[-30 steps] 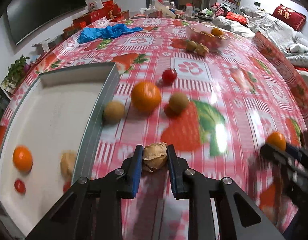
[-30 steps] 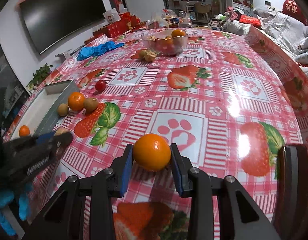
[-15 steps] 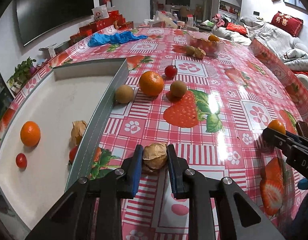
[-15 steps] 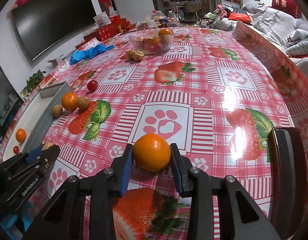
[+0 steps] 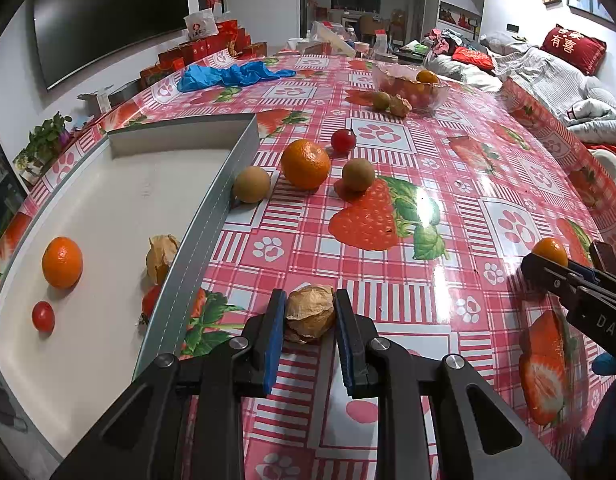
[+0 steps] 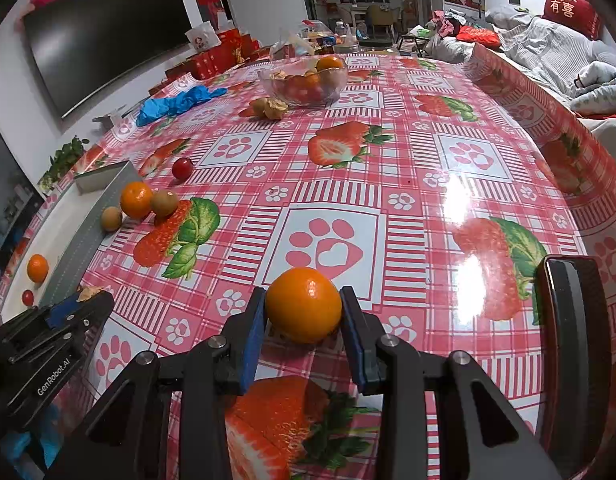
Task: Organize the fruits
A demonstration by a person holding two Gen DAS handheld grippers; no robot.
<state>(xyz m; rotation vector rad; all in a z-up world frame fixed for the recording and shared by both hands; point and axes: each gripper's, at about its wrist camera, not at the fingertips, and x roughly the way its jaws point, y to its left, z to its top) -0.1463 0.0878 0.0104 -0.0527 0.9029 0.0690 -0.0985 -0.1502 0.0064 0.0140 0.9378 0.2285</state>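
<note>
Angling down, each tool [image 5: 310,316] [image 6: 303,312] grips one fruit.

Home living room: television [image 5: 108,16], sofa [image 5: 547,68]

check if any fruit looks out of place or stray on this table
Yes. Four fruits sit loose on the tablecloth just outside the tray: a brown fruit against its wall, an orange, another brown fruit and a cherry tomato. Two more lie beside the glass bowl. Nothing looks spilled or damaged.
</note>
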